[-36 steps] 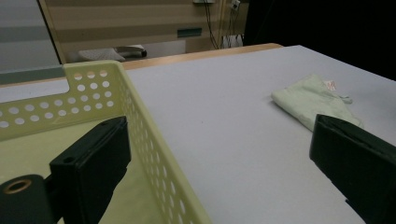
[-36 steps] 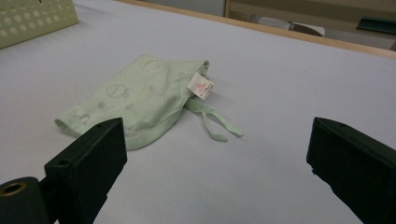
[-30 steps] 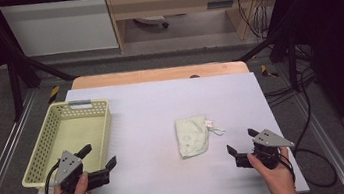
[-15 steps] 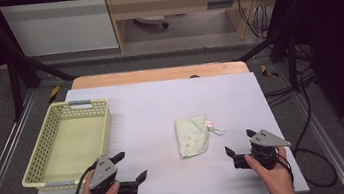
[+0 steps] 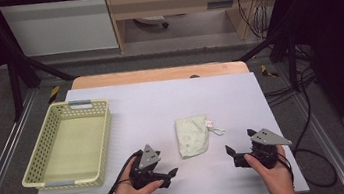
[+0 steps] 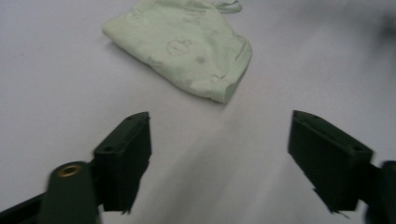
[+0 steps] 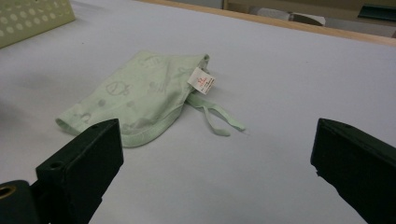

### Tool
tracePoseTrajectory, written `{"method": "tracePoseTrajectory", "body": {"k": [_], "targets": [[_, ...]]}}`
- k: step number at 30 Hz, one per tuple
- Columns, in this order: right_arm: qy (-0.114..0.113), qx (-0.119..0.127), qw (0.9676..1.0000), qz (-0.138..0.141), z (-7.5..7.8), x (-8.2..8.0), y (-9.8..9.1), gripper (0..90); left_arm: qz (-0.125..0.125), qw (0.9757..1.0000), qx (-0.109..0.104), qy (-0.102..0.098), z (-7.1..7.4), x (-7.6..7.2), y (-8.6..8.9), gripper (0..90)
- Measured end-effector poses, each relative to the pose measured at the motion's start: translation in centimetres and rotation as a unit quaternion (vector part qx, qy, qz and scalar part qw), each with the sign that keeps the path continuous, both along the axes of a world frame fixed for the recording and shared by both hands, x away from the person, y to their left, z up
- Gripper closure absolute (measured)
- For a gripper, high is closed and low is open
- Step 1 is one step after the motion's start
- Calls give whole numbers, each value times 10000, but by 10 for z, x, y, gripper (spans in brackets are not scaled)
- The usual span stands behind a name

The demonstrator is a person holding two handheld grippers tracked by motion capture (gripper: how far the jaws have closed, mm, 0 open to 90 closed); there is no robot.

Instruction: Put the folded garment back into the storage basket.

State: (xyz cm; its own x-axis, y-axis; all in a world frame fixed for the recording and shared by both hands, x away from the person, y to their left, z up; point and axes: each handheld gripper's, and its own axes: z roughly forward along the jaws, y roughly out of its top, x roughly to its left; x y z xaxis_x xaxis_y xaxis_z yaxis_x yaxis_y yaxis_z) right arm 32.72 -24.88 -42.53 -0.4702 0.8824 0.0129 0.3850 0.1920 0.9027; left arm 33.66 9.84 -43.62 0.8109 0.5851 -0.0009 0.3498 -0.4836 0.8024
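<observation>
A pale green baby bonnet (image 5: 192, 135) lies flat on the white table, its white label (image 7: 201, 80) and tie strings (image 7: 215, 117) at its right side. My left gripper (image 5: 168, 174) sits low over the table just left of and nearer than the bonnet, open and empty. In the left gripper view (image 6: 219, 119) the bonnet (image 6: 182, 46) lies ahead beyond the jaws. My right gripper (image 5: 240, 143) rests to the bonnet's right, also open and empty. Seen from the right gripper view (image 7: 217, 126), the bonnet (image 7: 135, 93) is ahead and slightly left.
A yellow-green perforated basket (image 5: 36, 162) stands at the table's left side with nothing visible inside; its corner (image 7: 32, 16) appears far off. A wooden strip (image 5: 157, 73) runs along the table's far edge. Cables hang off the right.
My left gripper has swung from beside the basket rightward across the table's front, ending close to the bonnet. The right gripper has barely moved. The bonnet lies as before.
</observation>
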Motion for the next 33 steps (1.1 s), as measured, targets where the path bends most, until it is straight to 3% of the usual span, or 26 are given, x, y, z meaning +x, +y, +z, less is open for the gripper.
{"method": "tracePoseTrajectory", "body": {"k": [5,8,14,16,18,21,24,28,31,33], "targets": [[44,-52,10000,31,-1,1,3,24,-45,9998,129,149,-13,7,-19,236],[70,-84,9999,79,-2,2,3,24,103,9995,279,114,-17,11,-24,259],[70,-43,10000,53,-1,1,2,24,133,9996,198,142,-19,21,-31,344],[79,-40,9999,67,-1,1,3,24,133,9996,243,58,-21,23,-33,406],[87,-52,9999,81,-2,2,4,24,158,9992,319,173,-23,27,-35,446],[101,-85,9998,132,-2,3,5,24,154,9993,293,176,-23,31,-38,519],[117,-128,9998,136,-2,3,6,24,216,9989,58,408,-23,37,-40,593],[82,-117,9998,123,-1,2,6,24,247,9992,192,247,-23,39,-41,741],[95,-144,9997,164,-1,2,8,26,151,9992,146,333,-23,40,-38,876],[90,-165,9997,179,-1,2,9,27,88,9992,126,364,-23,39,-36,899]]}}
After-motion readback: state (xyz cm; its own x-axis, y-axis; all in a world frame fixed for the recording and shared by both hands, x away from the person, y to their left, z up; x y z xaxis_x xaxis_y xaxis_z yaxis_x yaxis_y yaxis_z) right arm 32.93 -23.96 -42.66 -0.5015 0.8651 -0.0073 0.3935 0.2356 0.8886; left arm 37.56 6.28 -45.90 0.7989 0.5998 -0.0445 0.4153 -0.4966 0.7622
